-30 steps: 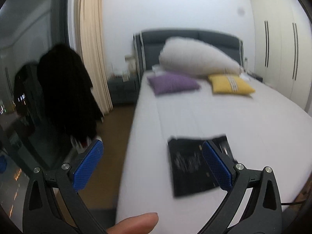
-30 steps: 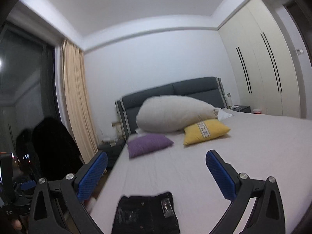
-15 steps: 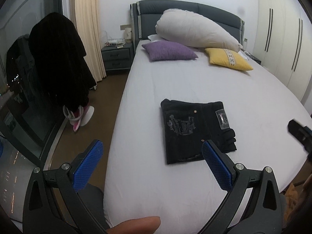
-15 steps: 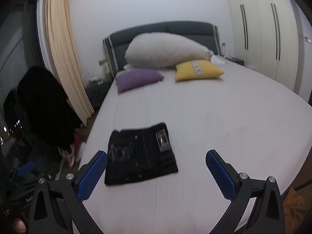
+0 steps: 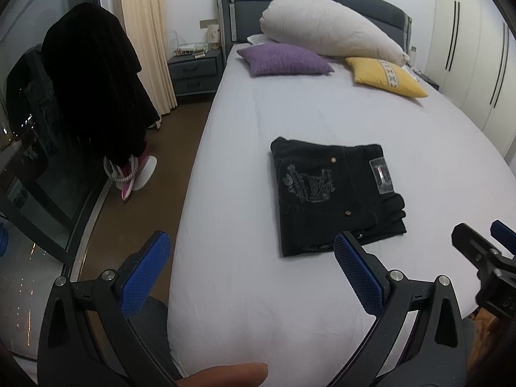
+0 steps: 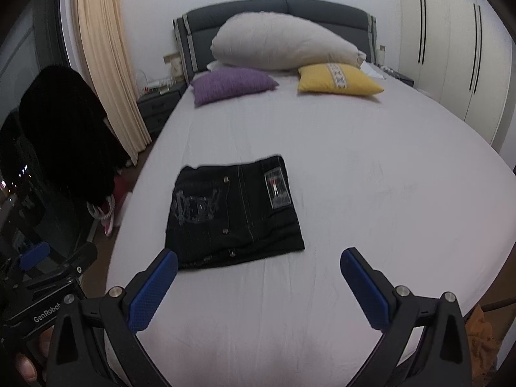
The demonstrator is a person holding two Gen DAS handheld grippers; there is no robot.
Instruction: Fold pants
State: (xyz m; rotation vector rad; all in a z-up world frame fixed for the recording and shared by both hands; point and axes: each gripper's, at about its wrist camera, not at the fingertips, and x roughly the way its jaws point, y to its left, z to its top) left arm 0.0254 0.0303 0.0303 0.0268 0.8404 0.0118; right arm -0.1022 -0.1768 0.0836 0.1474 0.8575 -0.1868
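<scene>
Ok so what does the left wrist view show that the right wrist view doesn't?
Only the left wrist view shows the nightstand top with its wire basket, and the right claw entering at its edge. Only the right wrist view shows an orange cloth below the bed's near corner. Both share the folded black pants lying on the bed, the purple cushion and the yellow cushion, each claw open and empty.

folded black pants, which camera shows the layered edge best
The left wrist view: the folded black denim pants sit sharp there, with the stacked layers showing at the right near corner. The right wrist view shows the same pants slightly blurred, layers hard to separate.
</scene>
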